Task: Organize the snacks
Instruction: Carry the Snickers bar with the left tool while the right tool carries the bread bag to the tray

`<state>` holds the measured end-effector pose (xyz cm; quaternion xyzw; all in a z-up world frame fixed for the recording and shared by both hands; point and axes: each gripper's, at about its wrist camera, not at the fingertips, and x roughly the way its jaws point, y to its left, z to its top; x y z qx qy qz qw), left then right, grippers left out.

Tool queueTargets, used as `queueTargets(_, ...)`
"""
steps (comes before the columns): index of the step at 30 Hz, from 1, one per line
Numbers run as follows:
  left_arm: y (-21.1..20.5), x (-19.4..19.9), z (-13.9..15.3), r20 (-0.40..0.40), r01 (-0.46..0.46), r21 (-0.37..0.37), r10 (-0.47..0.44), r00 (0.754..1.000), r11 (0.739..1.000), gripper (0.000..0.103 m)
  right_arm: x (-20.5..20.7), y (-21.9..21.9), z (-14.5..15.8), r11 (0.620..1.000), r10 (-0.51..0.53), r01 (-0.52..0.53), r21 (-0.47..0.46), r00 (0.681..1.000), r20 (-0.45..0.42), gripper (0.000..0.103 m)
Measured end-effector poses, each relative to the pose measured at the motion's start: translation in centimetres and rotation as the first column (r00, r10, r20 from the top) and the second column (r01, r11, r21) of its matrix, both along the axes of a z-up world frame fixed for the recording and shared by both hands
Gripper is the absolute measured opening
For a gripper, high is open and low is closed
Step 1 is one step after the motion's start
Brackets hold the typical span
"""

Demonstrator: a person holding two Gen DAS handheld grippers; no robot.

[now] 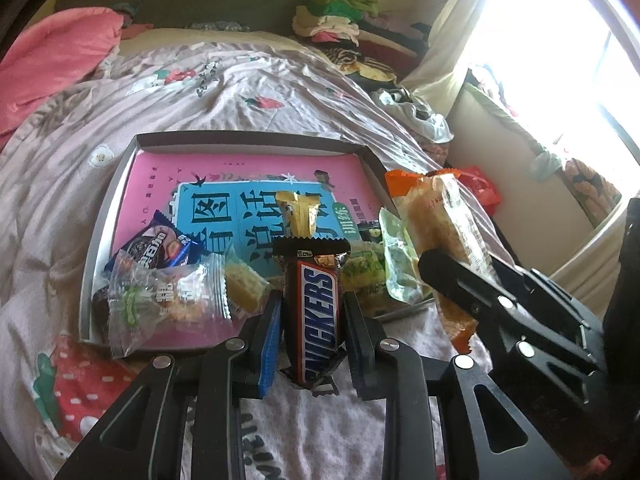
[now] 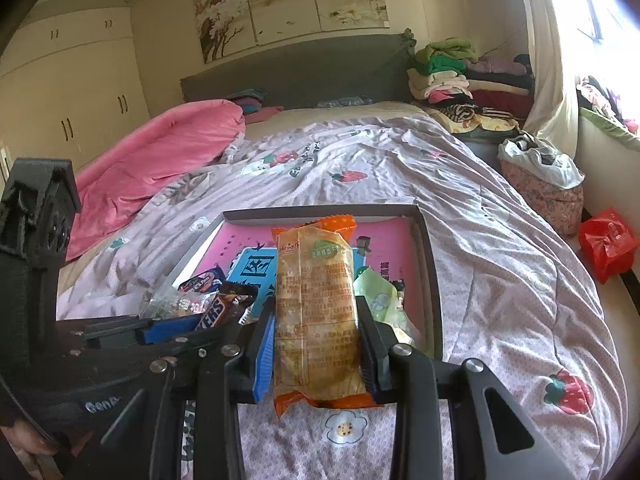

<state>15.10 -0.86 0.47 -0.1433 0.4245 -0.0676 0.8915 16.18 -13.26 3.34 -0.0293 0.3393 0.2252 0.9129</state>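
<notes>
- Snickers bar [image 1: 316, 312]: upright between the fingers of the left gripper [image 1: 312, 320], clamped from both sides, wrapper end pointing at the tray; it hangs over the near tray edge.
- Left gripper: fingers narrow, pressed on the bar; blue pad visible on the left finger [image 1: 270, 344].
- Orange-ended pastry packet [image 2: 316, 316]: held lengthwise by the right gripper [image 2: 316, 340], fingers closed on its lower half; upper end sticks out over the tray.
- Left wrist view shows the same packet [image 1: 444, 220] tilted, just right of the tray's near right corner.
- Bedspread [image 2: 500, 280]: pale lilac with strawberry and flower print, under both grippers.
- Grey tray [image 1: 108, 216]: shallow, lying on the bedspread, a pink and blue book cover [image 1: 248, 168] flat on its floor.
- In the tray, near edge: clear-wrapped snack [image 1: 168, 296] overhanging the near left rim, blue wrapped snack [image 1: 160, 248] behind it, yellow cake piece [image 1: 244, 288], green wrapped snacks [image 1: 396, 268] on the right, gold-wrapped sweet [image 1: 300, 208] just beyond the bar.
- Further back: pink duvet [image 2: 160, 168] on the left, grey headboard [image 2: 296, 72], folded clothes pile [image 2: 460, 76] on the right.
- Red bag [image 2: 608, 244] off the bed's right side.
</notes>
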Motion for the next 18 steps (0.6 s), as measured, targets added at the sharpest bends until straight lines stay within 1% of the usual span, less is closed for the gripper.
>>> queueTargets(2, 0.2, 0.3, -0.3, -0.007, -0.001, -0.008, 0.000, 1.000, 1.000, 0.029, 0.3, 0.3, -0.1, 1.000, 0.000, 0.000, -0.007, 1.000, -0.001, 0.036)
queueTargets(7, 0.9, 0.9, -1.2, -0.021, 0.000, 0.002, 0.000, 1.000, 1.000, 0.029, 1.1, 1.2, -0.5, 1.000, 0.002, -0.002, -0.021, 1.000, -0.016, 0.036)
queueTargets(13, 1.7, 1.6, -2.0, -0.038, 0.001, -0.003, -0.001, 0.999, 1.000, 0.029, 2.7, 2.2, -1.5, 1.000, -0.002, 0.001, -0.021, 0.997, -0.074, 0.036)
queueTargets(18, 2.0, 1.8, -2.2, -0.033, 0.004, -0.007, -0.004, 0.999, 1.000, 0.029, 3.8, 2.5, -2.2, 1.000, -0.001, 0.001, -0.003, 0.994, -0.108, 0.036)
